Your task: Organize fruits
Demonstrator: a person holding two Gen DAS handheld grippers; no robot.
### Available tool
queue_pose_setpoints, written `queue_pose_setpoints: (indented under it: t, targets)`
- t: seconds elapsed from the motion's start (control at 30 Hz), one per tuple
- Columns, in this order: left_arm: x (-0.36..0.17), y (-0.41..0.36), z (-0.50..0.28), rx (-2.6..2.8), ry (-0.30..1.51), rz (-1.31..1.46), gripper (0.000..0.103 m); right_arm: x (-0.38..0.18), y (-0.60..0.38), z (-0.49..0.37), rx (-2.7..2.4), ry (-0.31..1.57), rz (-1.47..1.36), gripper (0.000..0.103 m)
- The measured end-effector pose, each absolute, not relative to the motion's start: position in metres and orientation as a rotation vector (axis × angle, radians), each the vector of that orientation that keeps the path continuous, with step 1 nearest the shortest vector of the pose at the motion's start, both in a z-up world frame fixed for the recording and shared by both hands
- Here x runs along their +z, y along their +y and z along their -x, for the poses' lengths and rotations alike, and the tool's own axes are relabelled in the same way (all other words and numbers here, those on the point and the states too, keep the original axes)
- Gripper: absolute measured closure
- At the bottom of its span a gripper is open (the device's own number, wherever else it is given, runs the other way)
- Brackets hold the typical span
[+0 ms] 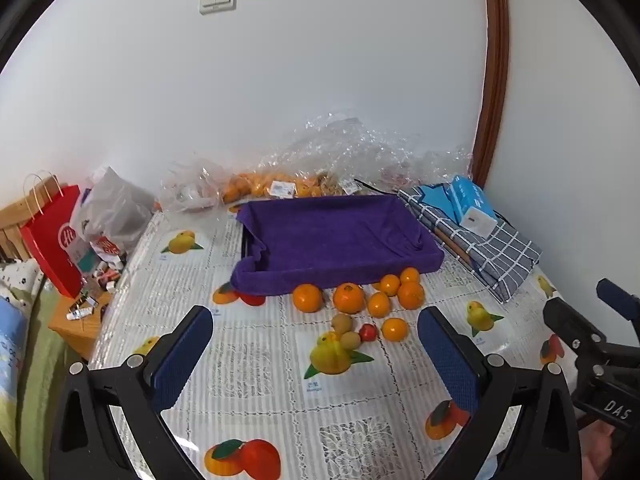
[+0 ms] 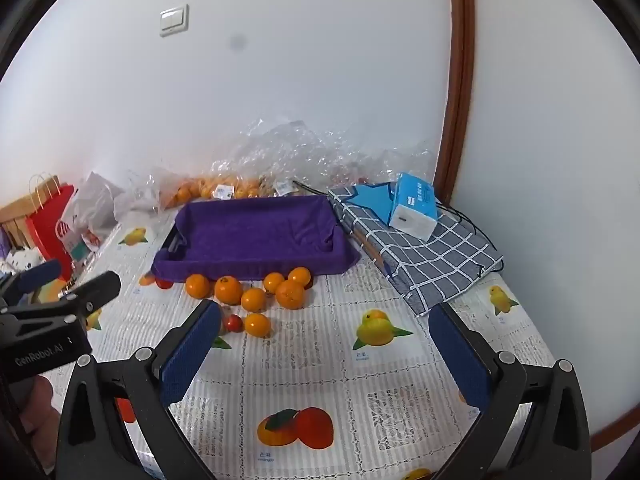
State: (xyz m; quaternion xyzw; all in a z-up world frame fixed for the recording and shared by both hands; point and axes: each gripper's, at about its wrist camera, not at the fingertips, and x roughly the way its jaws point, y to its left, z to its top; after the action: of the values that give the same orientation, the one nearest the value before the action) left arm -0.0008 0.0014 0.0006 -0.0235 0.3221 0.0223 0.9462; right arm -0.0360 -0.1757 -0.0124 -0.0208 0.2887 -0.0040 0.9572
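Note:
A tray lined with a purple towel point(image 1: 336, 236) point(image 2: 256, 236) stands at the back of the table with nothing in it. Several oranges point(image 1: 349, 298) point(image 2: 228, 290) lie loose just in front of it. Closer to me are two kiwis point(image 1: 342, 323), a small red fruit point(image 1: 368, 332) point(image 2: 233, 323) and one more orange point(image 1: 394, 329) point(image 2: 257, 325). Another red fruit point(image 1: 252, 300) point(image 2: 162, 283) sits by the tray's near left corner. My left gripper point(image 1: 316, 344) point(image 2: 76, 280) and right gripper point(image 2: 326, 344) point(image 1: 580, 304) hover open short of the fruit, holding nothing.
Clear plastic bags of fruit point(image 1: 276, 186) are heaped against the wall behind the tray. A blue tissue box point(image 1: 472, 204) rests on a folded checked cloth point(image 1: 492, 252) at the right. A red paper bag point(image 1: 52, 236) and a grey plastic bag point(image 1: 112, 212) stand left of the table.

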Motion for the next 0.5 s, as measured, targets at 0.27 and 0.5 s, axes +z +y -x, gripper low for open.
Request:
queue_pose_setpoints:
  t: [0.27, 0.5]
  targets:
    - [0.0, -0.01, 0.003, 0.051, 0.642, 0.019, 0.0, -0.006, -0.178, 0.042, -0.001, 0.577, 0.064, 0.0]
    - [0.003, 0.007, 0.005, 0.066, 0.64, 0.059, 0.0, -0.008, -0.18, 0.042, -0.012, 0.579, 0.038, 0.0]
